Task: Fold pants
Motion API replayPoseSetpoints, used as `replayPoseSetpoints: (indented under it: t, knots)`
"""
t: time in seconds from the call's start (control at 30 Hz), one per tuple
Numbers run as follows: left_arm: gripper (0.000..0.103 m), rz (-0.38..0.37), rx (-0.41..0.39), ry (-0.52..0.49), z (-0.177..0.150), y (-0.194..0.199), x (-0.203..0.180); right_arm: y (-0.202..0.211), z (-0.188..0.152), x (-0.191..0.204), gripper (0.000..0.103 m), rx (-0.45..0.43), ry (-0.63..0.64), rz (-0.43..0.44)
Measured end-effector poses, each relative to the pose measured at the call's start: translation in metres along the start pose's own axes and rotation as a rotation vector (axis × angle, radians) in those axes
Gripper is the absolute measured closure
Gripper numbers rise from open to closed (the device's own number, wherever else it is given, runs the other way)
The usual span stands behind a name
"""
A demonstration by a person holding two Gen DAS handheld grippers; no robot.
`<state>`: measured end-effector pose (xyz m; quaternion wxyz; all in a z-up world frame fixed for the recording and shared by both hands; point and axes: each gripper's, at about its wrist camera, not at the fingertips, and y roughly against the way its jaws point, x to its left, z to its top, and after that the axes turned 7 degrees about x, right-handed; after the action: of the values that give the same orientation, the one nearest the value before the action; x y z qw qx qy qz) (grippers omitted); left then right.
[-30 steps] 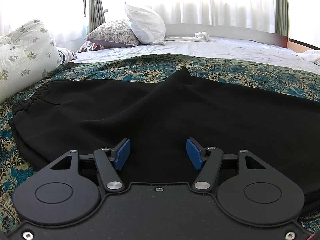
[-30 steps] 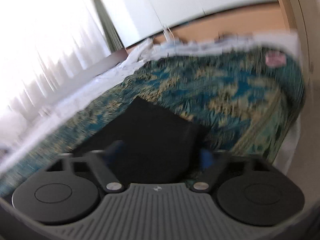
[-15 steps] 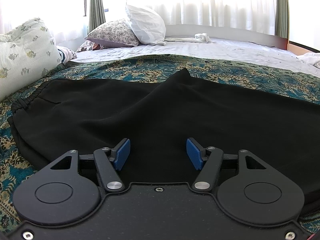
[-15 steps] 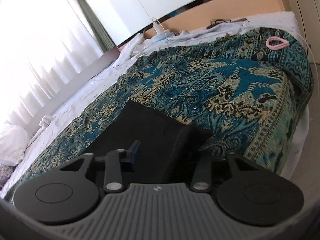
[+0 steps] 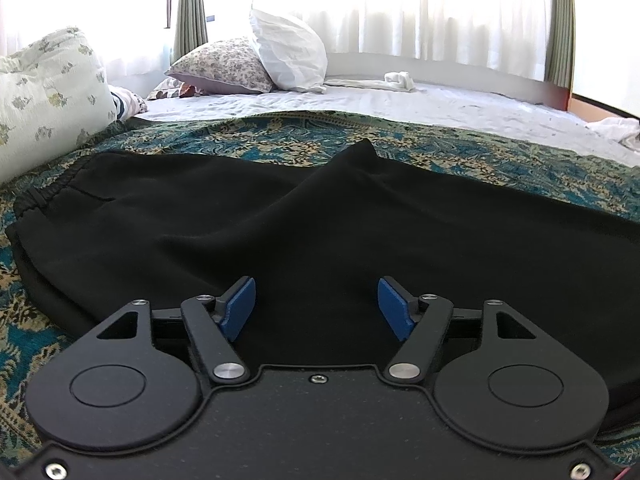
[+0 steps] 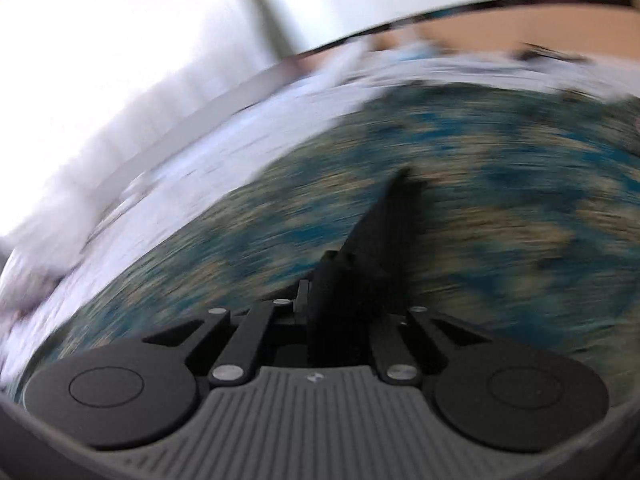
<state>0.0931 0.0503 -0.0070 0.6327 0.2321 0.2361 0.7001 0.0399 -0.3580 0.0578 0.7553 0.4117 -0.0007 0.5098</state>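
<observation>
Left wrist view: black pants lie spread on the patterned bedspread, waistband toward the bed's left edge. Left tool hovers over the near edge, jaws opening, nothing gripped. Fabric looks soft, light and limp; best taken at hems or waistband. Right wrist view, blurred: right tool is clenched on a pants fold. No containers visible.

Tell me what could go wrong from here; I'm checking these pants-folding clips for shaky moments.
1. The right gripper pinches only a narrow edge of the black pants, and the view is heavily blurred; the fabric may slip out.
2. The left gripper hangs over the pants with jaws opening and nothing between them, so nothing anchors the waist end; the garment could drag across the patterned bedspread instead of folding.
</observation>
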Motion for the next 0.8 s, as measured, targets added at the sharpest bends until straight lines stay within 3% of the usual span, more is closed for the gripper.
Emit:
replayPoseSetpoints:
  t: [0.1,0.23,0.33,0.47,0.7,0.77,0.8]
  knots:
    - [0.034,-0.015,-0.005,0.012,-0.001,0.0,0.001,-0.015,-0.036,0.079,0.096,0.092,0.18,0.127]
    - [0.028,-0.048,-0.005,0.029,-0.001,0.0,0.005,-0.028,-0.113,0.165,0.096,0.236,0.417,0.276]
    - [0.023,-0.066,-0.004,0.028,-0.002,-0.001,0.005,-0.029,-0.162,0.199,0.096,0.267,0.566,0.29]
    - [0.02,-0.069,-0.008,0.018,-0.002,-0.002,0.001,-0.015,-0.188,0.216,0.096,0.199,0.708,0.258]
    - [0.02,-0.114,-0.021,0.066,-0.003,0.0,0.01,-0.016,-0.187,0.22,0.094,0.244,0.672,0.314]
    - [0.02,-0.136,-0.025,0.09,-0.003,0.0,0.013,-0.014,-0.19,0.225,0.08,0.269,0.728,0.365]
    - [0.02,-0.141,-0.025,0.102,-0.003,0.0,0.015,-0.011,-0.189,0.222,0.066,0.265,0.743,0.385]
